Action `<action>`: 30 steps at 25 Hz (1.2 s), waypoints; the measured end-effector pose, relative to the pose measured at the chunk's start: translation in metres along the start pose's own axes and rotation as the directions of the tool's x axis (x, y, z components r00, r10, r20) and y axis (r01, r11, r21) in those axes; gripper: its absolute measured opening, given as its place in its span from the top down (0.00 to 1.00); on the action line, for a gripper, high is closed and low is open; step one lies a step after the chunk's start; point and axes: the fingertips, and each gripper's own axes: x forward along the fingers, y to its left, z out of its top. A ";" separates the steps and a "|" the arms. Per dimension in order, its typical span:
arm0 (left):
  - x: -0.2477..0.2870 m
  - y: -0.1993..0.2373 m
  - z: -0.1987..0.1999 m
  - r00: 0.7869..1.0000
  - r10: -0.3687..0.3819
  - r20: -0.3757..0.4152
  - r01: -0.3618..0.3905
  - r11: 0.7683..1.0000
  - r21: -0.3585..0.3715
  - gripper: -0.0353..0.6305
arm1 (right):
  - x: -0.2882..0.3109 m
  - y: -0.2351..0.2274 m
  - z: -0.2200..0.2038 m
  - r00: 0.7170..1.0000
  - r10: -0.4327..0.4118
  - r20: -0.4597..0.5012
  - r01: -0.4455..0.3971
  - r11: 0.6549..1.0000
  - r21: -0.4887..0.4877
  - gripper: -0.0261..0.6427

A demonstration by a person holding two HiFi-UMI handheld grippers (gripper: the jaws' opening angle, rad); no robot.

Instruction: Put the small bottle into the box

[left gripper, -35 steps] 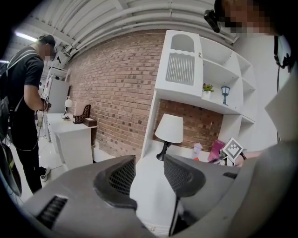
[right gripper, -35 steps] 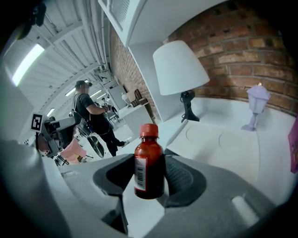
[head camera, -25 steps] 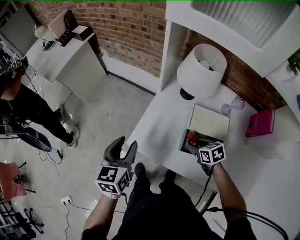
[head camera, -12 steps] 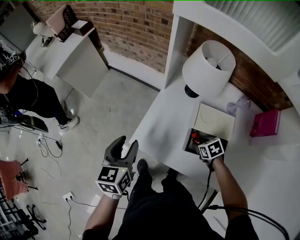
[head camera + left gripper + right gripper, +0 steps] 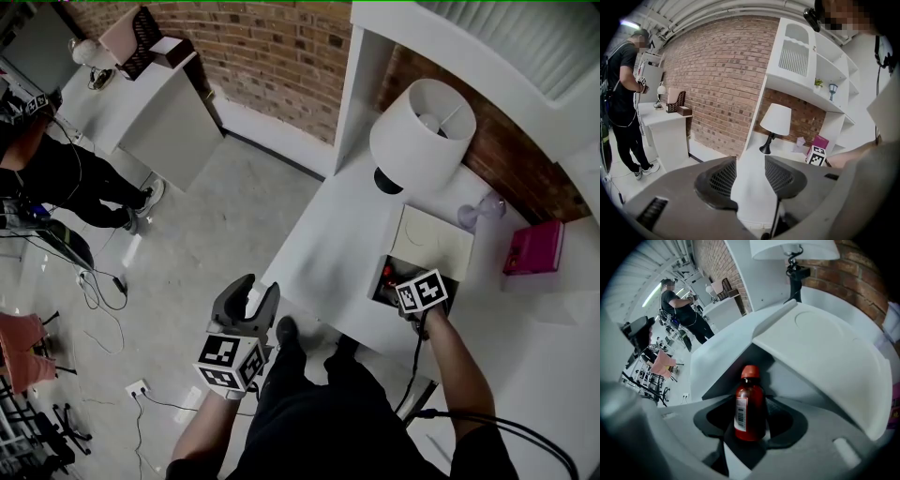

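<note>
Person standing at a white surface [image 5: 323,248], seen from above, with a gripper in each hand. The right gripper [image 5: 750,423] reaches into an open box [image 5: 379,291] on the surface near a white lamp [image 5: 420,136]. Its jaws are partly closed and press on both sides of the small bottle [image 5: 750,406], which is dark red with a red cap and a white label. The bottle points cap-first into the box's dark inside, below the raised lid [image 5: 825,345]; whether it touches the bottom cannot be told. The left gripper [image 5: 750,174] hangs off to the side over the floor, its jaws apart and empty.

Likely risks: letting go before the bottle rests on the box floor could let it drop and topple. Widening the jaws in the tight opening could bump a wall and shift the box, or nudge the lid shut.
</note>
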 end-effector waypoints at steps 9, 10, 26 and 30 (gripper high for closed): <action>-0.007 -0.008 0.002 1.000 -0.020 0.007 0.020 1.000 0.016 0.67 | -0.021 0.002 0.009 0.994 0.010 0.108 -0.019 0.997 0.080 0.57; -0.008 -0.010 0.002 1.000 -0.024 0.008 0.024 1.000 0.017 0.67 | -0.026 0.002 0.011 0.991 0.004 0.131 -0.016 0.996 0.086 0.57; -0.028 -0.047 0.056 0.988 -0.099 0.114 0.085 0.988 0.127 0.67 | -0.204 0.045 0.094 0.674 -0.103 0.731 0.126 0.992 0.024 0.65; -0.033 -0.062 0.085 0.977 -0.125 0.171 0.095 0.981 0.171 0.67 | -0.258 0.062 0.108 0.567 -0.108 0.817 0.191 0.982 -0.003 0.67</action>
